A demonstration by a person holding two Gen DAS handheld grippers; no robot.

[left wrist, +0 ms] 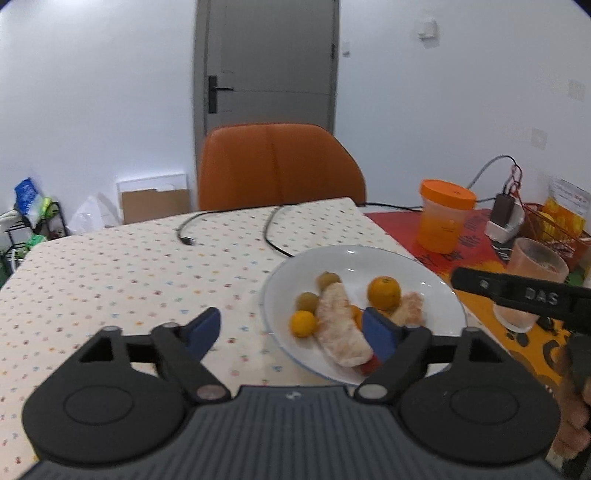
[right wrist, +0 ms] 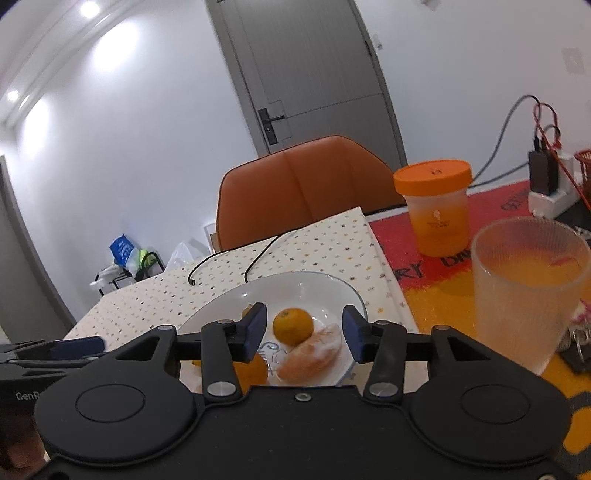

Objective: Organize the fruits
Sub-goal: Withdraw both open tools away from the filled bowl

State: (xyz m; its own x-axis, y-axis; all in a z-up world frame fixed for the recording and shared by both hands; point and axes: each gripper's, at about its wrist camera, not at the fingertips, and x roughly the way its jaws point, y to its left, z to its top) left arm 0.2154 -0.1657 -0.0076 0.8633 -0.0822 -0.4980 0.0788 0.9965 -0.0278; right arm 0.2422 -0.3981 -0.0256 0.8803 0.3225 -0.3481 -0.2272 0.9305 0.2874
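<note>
Both grippers are hovering empty-jawed beside the white plate (left wrist: 436, 280), the left gripper (left wrist: 291, 332) spread wide and the right gripper (right wrist: 304, 332) part-open over the mandarin (right wrist: 293, 326), probably needing another fruit chosen next.

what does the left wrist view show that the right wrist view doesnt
Only the left wrist view shows two small greenish-brown fruits at the plate's far-left side, the long peeled segment whole, and the red mesh basket's contents.

Only the right wrist view shows ceiling lights and the frosted cup large and close.

Both share the white plate, the orange, the orange-lidded jar, the orange chair and the grey door.
</note>
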